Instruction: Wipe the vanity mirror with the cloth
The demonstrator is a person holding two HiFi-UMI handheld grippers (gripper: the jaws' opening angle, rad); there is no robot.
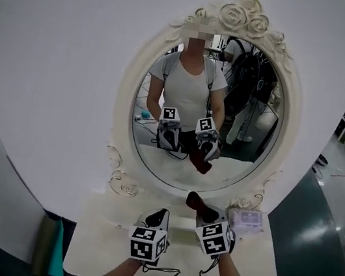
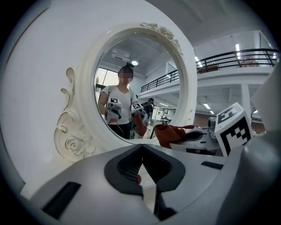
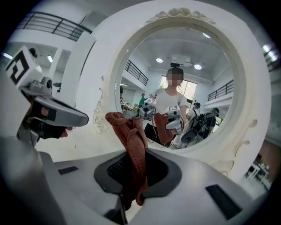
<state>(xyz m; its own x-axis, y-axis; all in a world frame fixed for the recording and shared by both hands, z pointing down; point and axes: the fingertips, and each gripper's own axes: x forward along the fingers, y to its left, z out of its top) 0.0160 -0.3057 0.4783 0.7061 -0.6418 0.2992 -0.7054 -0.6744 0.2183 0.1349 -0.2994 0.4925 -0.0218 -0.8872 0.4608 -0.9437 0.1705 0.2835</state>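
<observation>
An oval vanity mirror (image 1: 168, 87) in an ornate cream frame (image 1: 128, 93) stands upright on a small white table (image 1: 95, 239). My right gripper (image 1: 200, 210) is shut on a rust-brown cloth (image 1: 195, 201), which it holds just below the bottom of the frame, a short way off the glass. In the right gripper view the cloth (image 3: 131, 145) sticks up from between the jaws in front of the mirror (image 3: 145, 61). My left gripper (image 1: 159, 218) is beside it on the left, shut and empty, pointing at the mirror (image 2: 162, 74). The glass reflects both grippers and the person.
A pale lavender packet (image 1: 247, 219) lies on the table right of my right gripper. A dark bottle (image 1: 43, 253) and a teal item (image 1: 59, 250) sit left of the table. A white wall (image 1: 56, 47) backs the mirror; dark floor (image 1: 310, 257) lies to the right.
</observation>
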